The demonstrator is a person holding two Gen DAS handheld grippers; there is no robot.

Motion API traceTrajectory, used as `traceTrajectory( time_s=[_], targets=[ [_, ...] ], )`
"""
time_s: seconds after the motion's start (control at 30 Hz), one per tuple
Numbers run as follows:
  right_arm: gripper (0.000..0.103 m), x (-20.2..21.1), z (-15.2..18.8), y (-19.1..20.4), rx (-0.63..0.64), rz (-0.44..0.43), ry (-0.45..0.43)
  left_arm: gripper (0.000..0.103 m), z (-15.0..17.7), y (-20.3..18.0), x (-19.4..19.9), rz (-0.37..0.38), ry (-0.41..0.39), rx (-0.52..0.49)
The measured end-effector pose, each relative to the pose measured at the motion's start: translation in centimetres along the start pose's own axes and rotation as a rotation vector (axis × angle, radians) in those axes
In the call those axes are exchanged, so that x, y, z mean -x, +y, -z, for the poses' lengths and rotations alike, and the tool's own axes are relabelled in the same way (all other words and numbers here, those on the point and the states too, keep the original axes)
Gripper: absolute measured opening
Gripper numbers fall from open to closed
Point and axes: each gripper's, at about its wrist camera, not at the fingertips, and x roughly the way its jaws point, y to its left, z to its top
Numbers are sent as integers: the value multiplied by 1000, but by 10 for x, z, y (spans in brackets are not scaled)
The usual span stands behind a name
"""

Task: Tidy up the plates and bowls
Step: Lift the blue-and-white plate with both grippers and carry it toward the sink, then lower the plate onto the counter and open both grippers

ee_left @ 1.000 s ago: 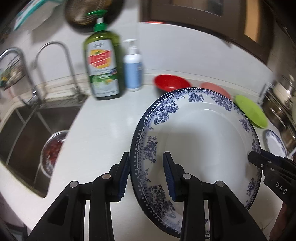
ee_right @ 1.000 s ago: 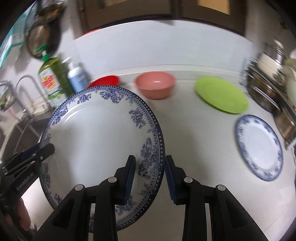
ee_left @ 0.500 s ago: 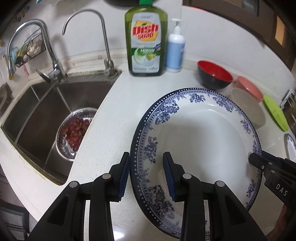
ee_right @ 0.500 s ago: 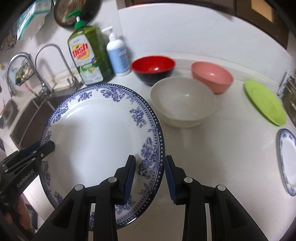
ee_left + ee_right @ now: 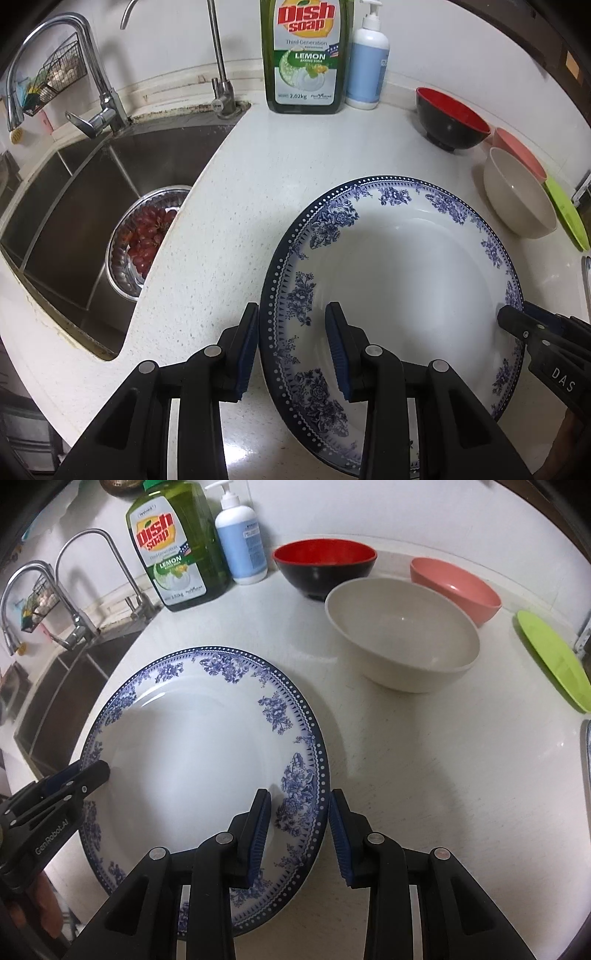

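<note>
I have the large round white plate with the blue floral rim (image 5: pixel 399 280) held from 2 sides, over the speckled white countertop (image 5: pixel 236 221) near the steel sink (image 5: pixel 85 206). My left gripper (image 5: pixel 291 347) is clamped on its left rim, 1 blue pad outside the edge and 1 on the inner face. My right gripper (image 5: pixel 299 830) is clamped on the opposite rim the same way.

Whether the plate touches the counter I cannot tell.

Beyond the plate, seen from the right wrist, stand 3 bowls: a cream round bowl (image 5: pixel 402 635) nearest, a red-lined black bowl (image 5: pixel 325 566) behind it and a pink bowl (image 5: pixel 456 587) to its right. A lime-green flat plate (image 5: pixel 554 661) lies further right.

At the wall stand a green dish soap bottle (image 5: pixel 304 55) and a white-and-blue pump bottle (image 5: pixel 367 62), just beside each other. In the sink sits a metal bowl of red grapes (image 5: pixel 147 236).
</note>
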Motion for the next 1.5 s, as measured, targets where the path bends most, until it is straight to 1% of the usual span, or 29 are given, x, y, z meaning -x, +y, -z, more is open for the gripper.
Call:
traceTrajectory(
  time_s=[0.27,0.53,0.63,0.67,0.7,0.77,0.8,0.83,0.87,0.9,0.93,1.0,1.07,1.13,1.23,1.37,1.47,1.5],
  targets=[
    [34,-5,-1,1,-2,6,24,36,3,1,-7,6,22,-1],
    [34,-6,-2,4,4,19,20,37,3,2,-10,14,33,9],
    [35,-5,-3,4,3,17,20,45,2,2,-9,12,34,5],
    [35,-5,-3,4,2,16,20,53,2,1,-8,-4,26,2],
    [35,-5,-3,3,-1,12,19,59,1,1,-5,-21,13,0],
    [35,-4,-3,3,-7,9,13,65,0,1,2,-40,-18,-3],
    [35,-2,-3,2,-11,10,6,71,-1,0,8,-55,-46,-11],
    [38,-1,-3,0,-13,8,-1,74,-3,-1,13,-65,-66,-19],
    [40,2,-3,0,-14,6,-13,80,-4,-4,18,-77,-93,-28],
    [46,6,-3,-1,-15,7,-28,86,-6,-6,25,-83,-124,-38],
    [50,10,-4,-2,-18,4,-42,88,-7,-8,31,-85,-152,-44],
    [51,20,-4,-5,-25,0,-77,95,-10,-13,41,-85,-201,-51],
    [52,29,-5,-9,-30,1,-104,98,-13,-22,53,-80,-250,-71],
    [61,42,-4,-17,-45,9,-145,100,-14,-30,61,-70,-285,-96],
    [68,63,-2,-29,-65,35,-207,101,-18,-50,71,-32,-318,-148],
    [73,89,1,-48,-97,76,-271,101,-22,-80,86,35,-361,-199],
    [75,104,5,-64,-135,107,-305,102,-22,-102,95,76,-414,-222],
    [76,111,7,-73,-154,125,-319,103,-22,-111,100,91,-444,-234]
  ],
)
